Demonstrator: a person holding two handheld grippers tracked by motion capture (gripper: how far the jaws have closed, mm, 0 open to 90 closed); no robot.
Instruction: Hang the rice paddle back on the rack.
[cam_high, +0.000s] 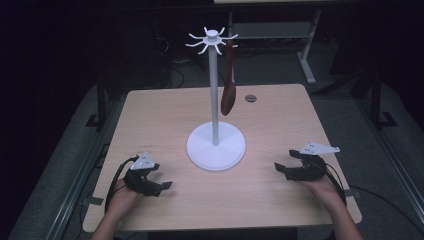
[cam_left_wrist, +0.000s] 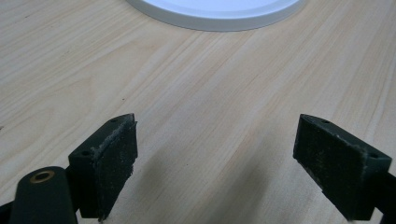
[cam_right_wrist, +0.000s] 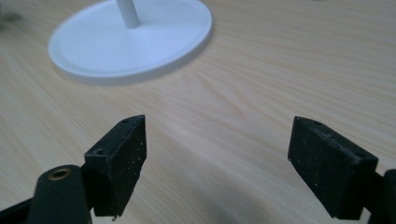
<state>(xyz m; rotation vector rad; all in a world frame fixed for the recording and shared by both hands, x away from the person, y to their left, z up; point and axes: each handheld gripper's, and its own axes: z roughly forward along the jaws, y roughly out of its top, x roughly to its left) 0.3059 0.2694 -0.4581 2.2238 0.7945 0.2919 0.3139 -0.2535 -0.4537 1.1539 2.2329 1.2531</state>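
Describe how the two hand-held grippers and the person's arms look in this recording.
Both are black two-jaw tools. The left hand-held gripper and the right hand-held gripper each carry a grey three-cornered plate on top and trail a black cable. The flat, rectangular jaw pads look scuffed and dusty, with a brass-ringed hole beside one. The forearms are bare, with no sleeves in sight.

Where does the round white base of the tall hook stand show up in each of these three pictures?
High view: the round white base sits mid-table, between the two grippers.
Left gripper view: a curved slice of its rim lies along the top edge.
Right gripper view: upper left, with the white pole rising from it.
Shared landmark: the pale wooden table.
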